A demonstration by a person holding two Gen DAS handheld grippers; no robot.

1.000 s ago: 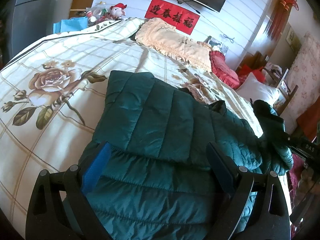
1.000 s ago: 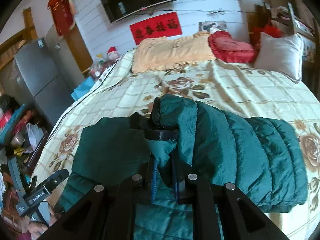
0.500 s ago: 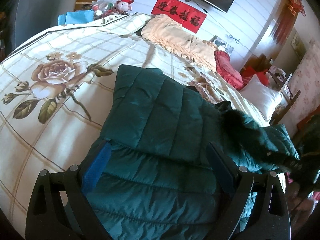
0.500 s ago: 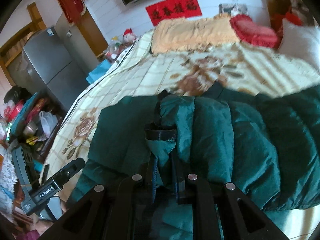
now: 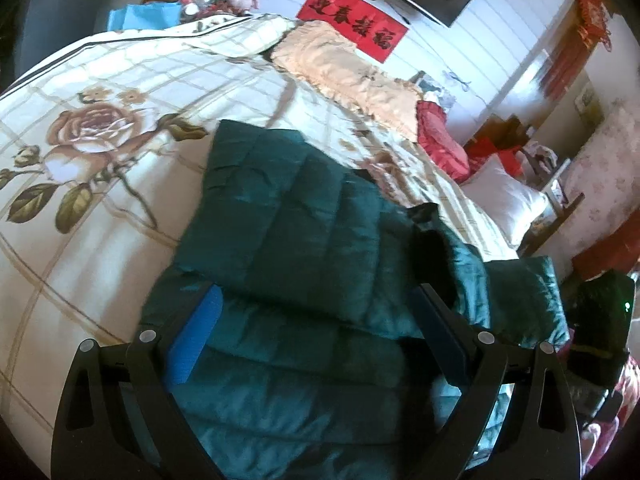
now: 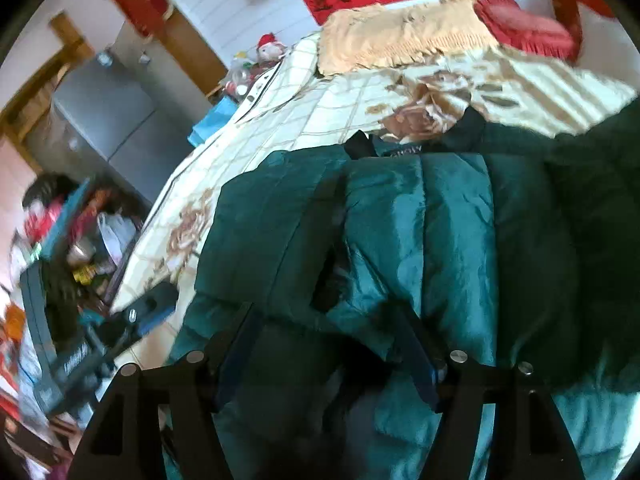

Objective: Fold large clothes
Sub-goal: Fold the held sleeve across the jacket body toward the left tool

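Here the dark green quilted jacket (image 5: 296, 240) lies on the bed (image 5: 120, 80), spread over a cream bedspread printed with large roses, with one panel folded over onto the body so that its quilted channels run away from the camera in the left wrist view. The left tool (image 5: 316, 320) hangs over the near part of the jacket with its jaws spread wide; the blue pad of one finger (image 5: 192, 340) sits above the fabric and nothing is pinched between the two fingers. The right tool (image 6: 328, 344) has just been opening, and its jaws now stand apart over the jacket (image 6: 420, 240); a fold of green fabric lies between the fingers, but the pads do not press on it, so the cloth is released. In the right wrist view the folded panels lie side by side across the jacket, and a dark collar edge (image 6: 360, 144) shows at the far side. Beyond the jacket, at the head of the bed, lie a peach fringed cover (image 5: 344, 72) and a red cushion (image 5: 440, 140), with a white pillow (image 5: 504, 200) off to the side. A red banner (image 5: 352, 26) with black characters hangs on the white wall.
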